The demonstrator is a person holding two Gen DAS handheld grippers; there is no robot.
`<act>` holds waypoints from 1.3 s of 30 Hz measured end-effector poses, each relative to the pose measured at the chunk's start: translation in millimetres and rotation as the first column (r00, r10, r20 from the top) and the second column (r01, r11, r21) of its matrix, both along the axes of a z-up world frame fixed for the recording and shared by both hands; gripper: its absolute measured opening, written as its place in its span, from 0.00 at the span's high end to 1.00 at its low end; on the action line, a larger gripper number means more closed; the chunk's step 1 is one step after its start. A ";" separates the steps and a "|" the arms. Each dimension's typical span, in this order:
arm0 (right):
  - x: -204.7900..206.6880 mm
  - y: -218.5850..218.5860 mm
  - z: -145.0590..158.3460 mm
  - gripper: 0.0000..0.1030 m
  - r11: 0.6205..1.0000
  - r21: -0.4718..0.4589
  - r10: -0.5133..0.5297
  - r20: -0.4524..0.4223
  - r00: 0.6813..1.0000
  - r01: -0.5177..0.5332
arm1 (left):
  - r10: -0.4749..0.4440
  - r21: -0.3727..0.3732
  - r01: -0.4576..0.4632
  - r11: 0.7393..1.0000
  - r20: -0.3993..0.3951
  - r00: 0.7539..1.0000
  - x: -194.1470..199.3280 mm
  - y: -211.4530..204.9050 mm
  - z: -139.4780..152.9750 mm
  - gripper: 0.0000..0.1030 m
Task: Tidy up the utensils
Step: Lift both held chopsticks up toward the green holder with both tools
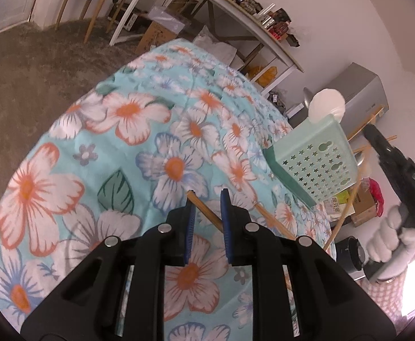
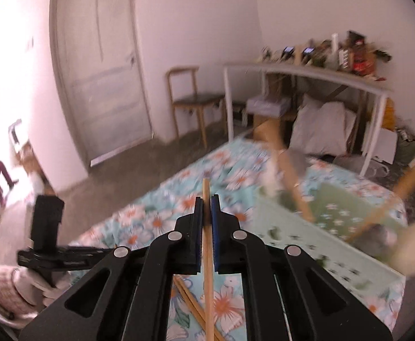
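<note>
One chopstick (image 2: 207, 244) is clamped between the closed fingers of the right gripper (image 2: 206, 207), its tip pointing past them toward the far end of the flowered bench (image 2: 150, 216). Two more chopsticks (image 2: 190, 304) lie crossed on the cloth just beneath it. To the right stands a pale green perforated basket (image 2: 315, 244), already holding wooden-handled utensils (image 2: 292, 176) that lean out over its rim; motion blur hides what kind they are.

From the left side, the left gripper (image 1: 208, 199) hangs with its fingers open and empty over a chopstick (image 1: 207, 211) lying on the cloth, with the basket (image 1: 315, 162) to the right at the bench's edge and the right gripper (image 1: 400, 176) near it.

Judged from this, the step in hand is carrying the held chopstick to the basket. To do it well, the stick should be tilted upright and its lower end steered into a gap between the leaning handles before the fingers part, lest it knock them or slide out.
</note>
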State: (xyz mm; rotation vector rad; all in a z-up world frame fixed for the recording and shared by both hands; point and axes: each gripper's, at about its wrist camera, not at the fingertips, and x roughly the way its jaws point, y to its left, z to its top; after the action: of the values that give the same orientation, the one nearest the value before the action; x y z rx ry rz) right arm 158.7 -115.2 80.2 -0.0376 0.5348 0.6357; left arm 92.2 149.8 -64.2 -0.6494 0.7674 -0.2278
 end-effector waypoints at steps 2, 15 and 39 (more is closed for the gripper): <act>-9.7 -14.3 2.5 0.94 0.999 0.037 -0.037 0.015 0.999 0.036 | 0.002 0.018 -0.003 1.000 0.027 1.000 -2.0 -1.3 8.3 0.85; -69.7 -78.9 -12.6 0.94 0.950 0.233 -0.217 0.009 0.976 0.209 | -0.036 0.197 -0.016 0.980 0.259 0.965 -18.4 -24.1 85.3 0.88; -107.9 -116.1 -18.5 0.94 0.911 0.328 -0.272 0.021 0.962 0.251 | -0.278 0.533 0.044 0.845 0.368 0.887 -32.5 -130.1 139.4 0.89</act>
State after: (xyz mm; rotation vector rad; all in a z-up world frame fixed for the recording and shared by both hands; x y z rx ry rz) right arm 50.8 -231.3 61.7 0.3179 0.3577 0.4503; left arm 59.7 19.7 75.1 -0.0083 0.4170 -0.2995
